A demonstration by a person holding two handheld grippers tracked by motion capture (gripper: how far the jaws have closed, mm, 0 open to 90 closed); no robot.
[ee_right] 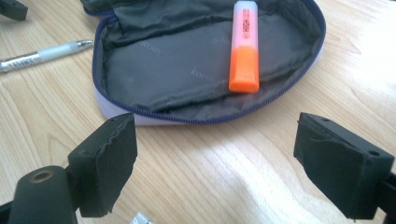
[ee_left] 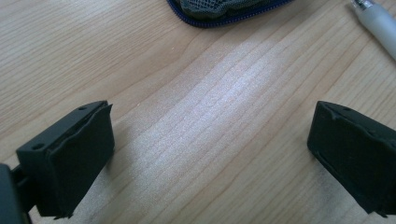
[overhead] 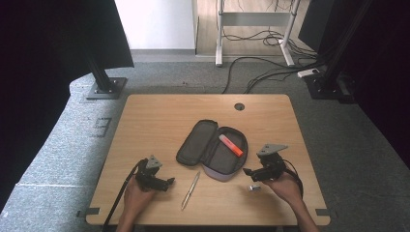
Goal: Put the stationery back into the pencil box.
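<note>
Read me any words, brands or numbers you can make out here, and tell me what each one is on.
"HIGH": on the orange highlighter; the print after it is too blurred to read.
Faint repeated print on the pencil case lining: too faint to read.
Pen: dark marks, too small to read.

Silver-white plastic pen (ee_left: 379,21): in left gripper view cut by the top and right edges, tip end out of frame. In right gripper view its far end leaves at the left edge.

Open grey fabric pencil case with blue zip (ee_left: 224,10): mostly cropped by the top edge.

Small shiny metal object (overhead: 253,187) near right gripper: too small to identify; a sliver at right gripper view's bottom edge.
</note>
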